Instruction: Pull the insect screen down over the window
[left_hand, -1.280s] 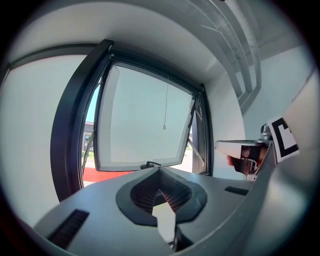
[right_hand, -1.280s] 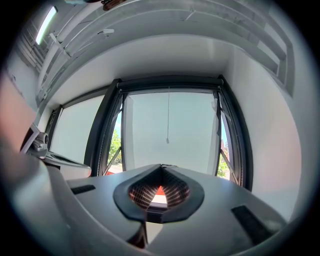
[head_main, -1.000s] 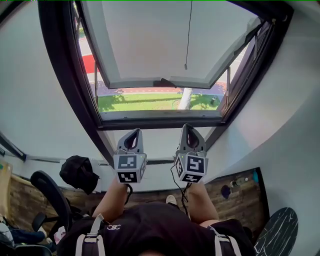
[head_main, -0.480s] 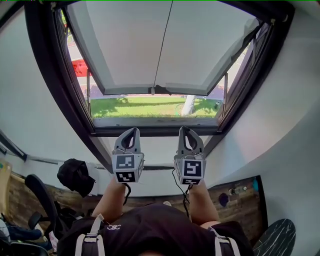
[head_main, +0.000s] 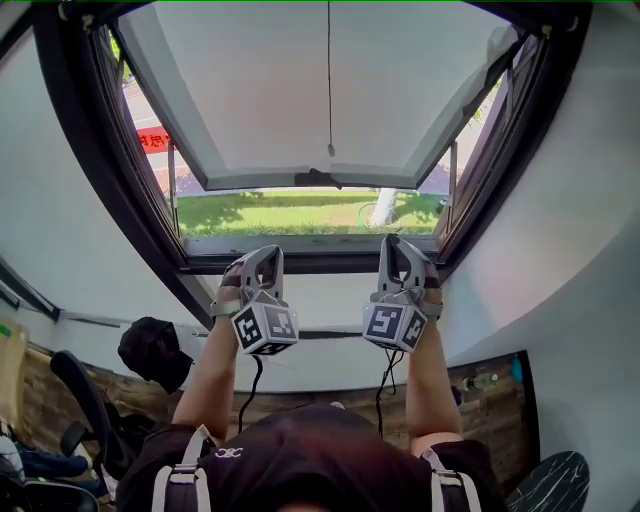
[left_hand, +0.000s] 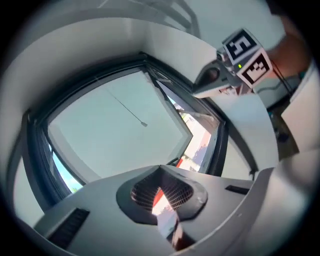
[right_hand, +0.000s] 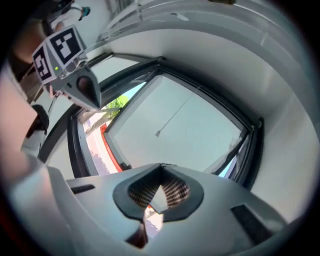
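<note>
A dark-framed window (head_main: 90, 200) fills the upper head view, its pale sash (head_main: 260, 100) swung outward over green grass. A thin pull cord (head_main: 329, 90) hangs down the middle and ends in a small knob (head_main: 330, 150); the knob also shows in the left gripper view (left_hand: 144, 124) and the right gripper view (right_hand: 157, 133). My left gripper (head_main: 262, 256) and right gripper (head_main: 398, 243) are raised side by side just below the sill, well under the knob. Both are shut with nothing between the jaws (left_hand: 160, 170) (right_hand: 161, 167). No screen itself is visible.
White walls flank the window. Below lie a wooden floor, a black cap (head_main: 152, 350) and an office chair (head_main: 80, 395) at the left, a small bottle (head_main: 480, 381) and a dark round object (head_main: 555, 480) at the right.
Both grippers have risen and tilted toward the window sill. The head view has tipped upward, so more of the window shows, and the cord now hangs near its middle.
</note>
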